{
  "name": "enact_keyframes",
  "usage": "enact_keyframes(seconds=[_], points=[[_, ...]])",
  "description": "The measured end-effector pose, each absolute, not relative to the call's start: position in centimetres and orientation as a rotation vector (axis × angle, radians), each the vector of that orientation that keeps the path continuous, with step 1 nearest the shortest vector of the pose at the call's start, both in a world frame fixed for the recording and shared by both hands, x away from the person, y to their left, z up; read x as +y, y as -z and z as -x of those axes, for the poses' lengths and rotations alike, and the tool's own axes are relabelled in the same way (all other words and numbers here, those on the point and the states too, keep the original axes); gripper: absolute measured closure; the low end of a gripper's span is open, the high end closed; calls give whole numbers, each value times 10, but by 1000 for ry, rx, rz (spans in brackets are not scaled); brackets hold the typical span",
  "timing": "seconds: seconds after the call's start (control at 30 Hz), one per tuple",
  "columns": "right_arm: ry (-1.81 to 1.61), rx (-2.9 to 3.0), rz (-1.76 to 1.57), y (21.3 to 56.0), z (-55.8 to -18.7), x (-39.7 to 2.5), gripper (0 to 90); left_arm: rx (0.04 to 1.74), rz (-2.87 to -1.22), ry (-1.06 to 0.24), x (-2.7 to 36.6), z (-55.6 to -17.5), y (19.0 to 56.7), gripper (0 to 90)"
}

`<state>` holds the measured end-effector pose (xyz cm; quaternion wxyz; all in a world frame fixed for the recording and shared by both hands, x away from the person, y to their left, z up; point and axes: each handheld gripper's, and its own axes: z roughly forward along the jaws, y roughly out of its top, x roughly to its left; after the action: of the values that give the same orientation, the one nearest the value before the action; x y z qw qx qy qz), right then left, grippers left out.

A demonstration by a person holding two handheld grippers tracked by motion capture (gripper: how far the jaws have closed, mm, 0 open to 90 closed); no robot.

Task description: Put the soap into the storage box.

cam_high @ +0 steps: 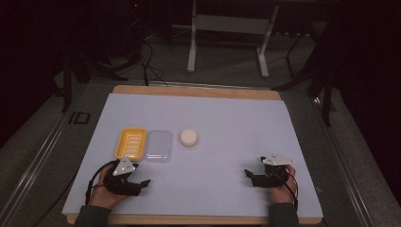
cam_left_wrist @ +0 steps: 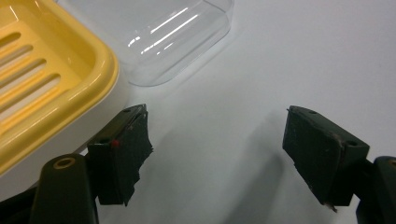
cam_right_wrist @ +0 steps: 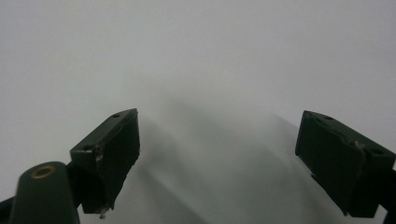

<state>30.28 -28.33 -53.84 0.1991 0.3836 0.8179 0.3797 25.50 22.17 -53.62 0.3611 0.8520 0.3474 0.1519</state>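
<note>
Soap dish (cam_high: 131, 143) beside left tongs (cam_high: 142, 183)

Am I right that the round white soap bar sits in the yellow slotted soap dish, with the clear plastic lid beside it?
Not quite. In the high view the round white soap bar lies on the white table sheet, right of the clear plastic lid. The yellow slotted soap dish is empty, with the lid beside it.
</note>
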Motion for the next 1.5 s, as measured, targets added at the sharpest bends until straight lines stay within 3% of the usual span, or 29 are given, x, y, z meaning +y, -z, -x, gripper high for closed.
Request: enact_keyframes(seconds=[0.2, 0.27, 0.77, 1.5], points=[[-1124, 2247, -1035, 537, -298, -287, 137, 875, -2208, -381, 219, -255, 535, 248], [-1134, 2241, -1037, 537, -297, -288, 137, 880, -2209, -372, 221, -256, 536, 294], [-1210, 2188, -1056, 536, -295, -294, 137, 834, -2189, -393, 217, -258, 520, 311], [-1253, 2149, -1035, 535, -291, -296, 138, 685, -2350, -383, 175, -290, 500, 326]])
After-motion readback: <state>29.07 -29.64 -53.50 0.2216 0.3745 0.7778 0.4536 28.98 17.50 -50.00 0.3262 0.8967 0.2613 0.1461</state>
